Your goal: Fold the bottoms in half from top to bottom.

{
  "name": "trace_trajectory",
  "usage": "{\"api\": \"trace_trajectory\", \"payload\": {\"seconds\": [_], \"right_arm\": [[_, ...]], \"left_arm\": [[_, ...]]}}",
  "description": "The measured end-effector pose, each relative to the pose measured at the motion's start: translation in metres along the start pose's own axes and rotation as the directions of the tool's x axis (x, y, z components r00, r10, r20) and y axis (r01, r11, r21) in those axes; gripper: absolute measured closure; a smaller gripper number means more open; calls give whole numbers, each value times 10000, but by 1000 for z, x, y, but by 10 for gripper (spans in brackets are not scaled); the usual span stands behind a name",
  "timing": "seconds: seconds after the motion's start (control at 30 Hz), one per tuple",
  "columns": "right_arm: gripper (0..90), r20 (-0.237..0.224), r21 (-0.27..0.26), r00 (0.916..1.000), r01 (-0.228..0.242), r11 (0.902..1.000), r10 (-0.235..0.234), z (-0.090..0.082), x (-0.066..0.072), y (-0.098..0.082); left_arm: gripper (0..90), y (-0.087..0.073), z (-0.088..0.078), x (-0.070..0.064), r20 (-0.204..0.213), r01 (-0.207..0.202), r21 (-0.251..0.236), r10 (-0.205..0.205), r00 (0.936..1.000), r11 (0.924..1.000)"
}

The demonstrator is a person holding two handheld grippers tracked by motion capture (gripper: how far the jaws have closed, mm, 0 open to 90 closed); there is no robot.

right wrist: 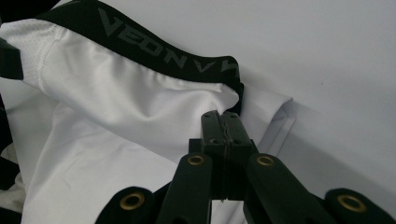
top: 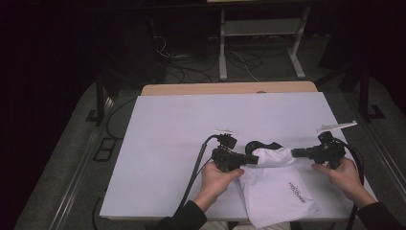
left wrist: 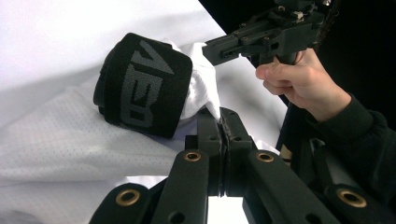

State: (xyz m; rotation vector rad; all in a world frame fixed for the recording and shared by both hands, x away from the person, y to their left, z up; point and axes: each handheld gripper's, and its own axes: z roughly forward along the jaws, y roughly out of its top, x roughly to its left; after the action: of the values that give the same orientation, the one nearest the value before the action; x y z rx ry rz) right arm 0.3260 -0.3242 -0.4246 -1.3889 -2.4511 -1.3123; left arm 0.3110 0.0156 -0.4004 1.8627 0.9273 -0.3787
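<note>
White mesh-textured garment (top: 277,187) with black waistband (left wrist: 142,84) lettered in grey, small dark print on the fabric, white table cover (top: 182,139), pale wooden table edge (top: 191,89), black grippers (top: 239,158)

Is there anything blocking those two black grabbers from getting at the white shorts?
Nothing visible. The left gripper and right gripper are both already shut on the white shorts, pinching fabric just below the black waistband at the table's near edge.
</note>
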Motion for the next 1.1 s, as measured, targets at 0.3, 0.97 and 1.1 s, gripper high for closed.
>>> {"api": "trace_trajectory", "payload": {"seconds": [0.3,0.97,1.1], "right_arm": [[884,-106,173,9999,-108,9998,110,-3,-1,-12],[881,-482,868,9988,31,9962,10,-5,6,-33],[877,-479,947,9989,39,9955,7,-6,7,-36]], "left_arm": [[872,-22,9,0,396,293,28,-294,9988,9996],[872,-48,16,1,668,385,387,-410,9969,9985],[871,-51,19,-1,723,362,447,-394,9966,9983]]}}
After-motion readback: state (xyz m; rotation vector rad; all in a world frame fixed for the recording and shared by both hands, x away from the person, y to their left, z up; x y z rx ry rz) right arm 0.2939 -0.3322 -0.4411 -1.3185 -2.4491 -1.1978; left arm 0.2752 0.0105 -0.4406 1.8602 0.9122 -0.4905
